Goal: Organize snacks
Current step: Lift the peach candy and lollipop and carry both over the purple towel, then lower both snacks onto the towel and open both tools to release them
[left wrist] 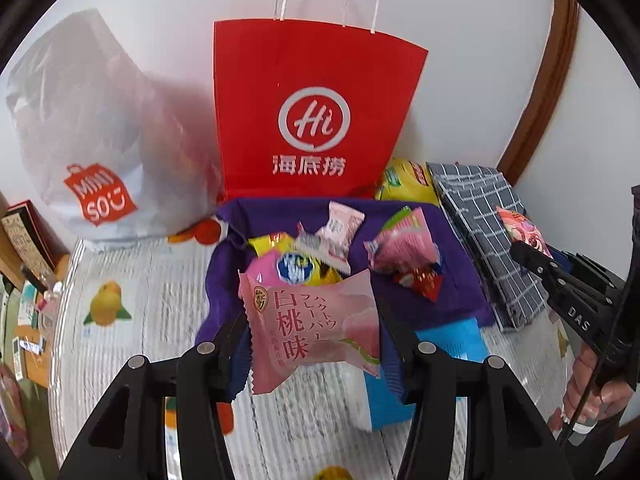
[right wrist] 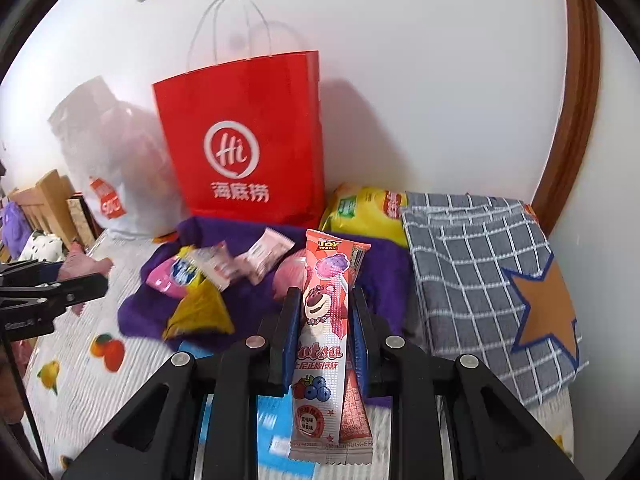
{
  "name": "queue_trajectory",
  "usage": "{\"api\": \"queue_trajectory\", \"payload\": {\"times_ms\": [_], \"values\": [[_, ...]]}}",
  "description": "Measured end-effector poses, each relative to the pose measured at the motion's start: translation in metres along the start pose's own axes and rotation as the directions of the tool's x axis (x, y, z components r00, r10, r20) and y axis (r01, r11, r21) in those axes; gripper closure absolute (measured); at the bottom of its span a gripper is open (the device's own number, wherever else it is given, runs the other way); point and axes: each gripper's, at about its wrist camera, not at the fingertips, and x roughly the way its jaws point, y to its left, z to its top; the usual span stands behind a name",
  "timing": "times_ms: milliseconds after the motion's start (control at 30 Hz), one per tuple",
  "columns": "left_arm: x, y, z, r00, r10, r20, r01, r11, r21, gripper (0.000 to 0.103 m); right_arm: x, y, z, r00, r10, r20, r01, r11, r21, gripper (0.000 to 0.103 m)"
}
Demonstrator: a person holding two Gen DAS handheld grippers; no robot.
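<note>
My left gripper (left wrist: 316, 336) is part-way open with its jaws pressed on the sides of a pink peach-flavour snack packet (left wrist: 314, 330), held clear above the bedding. My right gripper (right wrist: 326, 320) is closed tight on a long Lotso lollipop packet (right wrist: 322, 340), which stands upright between the jaws. In the left wrist view that right gripper shows at 3 o'clock, with my hand (left wrist: 596, 384) wrapped round its handle.

Below both sits a purple cloth (left wrist: 460, 280) spread on a white ribbed bedspread (left wrist: 132, 280) printed with oranges and lemons. On the cloth lies a loose heap of snacks (left wrist: 340, 236): small pink packets, a yellow one, a red sweet. A blue packet (left wrist: 452, 340) pokes out from under the cloth's near edge.

At 12 o'clock a red paper bag (left wrist: 316, 120) with white handles stands against the white wall. At 10 o'clock beside it slumps a white plastic shopping bag (left wrist: 100, 152) with an orange logo. A yellow crisp bag (right wrist: 364, 212) lies at 1 o'clock behind the cloth, and a grey checked fabric (right wrist: 480, 260) with an orange star lies at 3 o'clock. A brown wooden door frame (right wrist: 576, 120) runs up the wall on the right.
</note>
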Motion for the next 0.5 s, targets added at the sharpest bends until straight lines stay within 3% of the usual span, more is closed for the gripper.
{"api": "queue_trajectory", "payload": {"times_ms": [233,500], "values": [[0.024,0.000,0.024,1.000,-0.001,-0.005,0.001,1.000,0.004,0.052,0.035,-0.017,0.024,1.000,0.003,-0.029,-0.003,1.000,0.027,0.079],[0.065,-0.008,0.038,0.999,-0.015,-0.041,0.016,1.000,0.024,0.052,0.074,-0.027,0.024,0.996,0.010,-0.089,-0.006,0.999,0.041,0.079]]}}
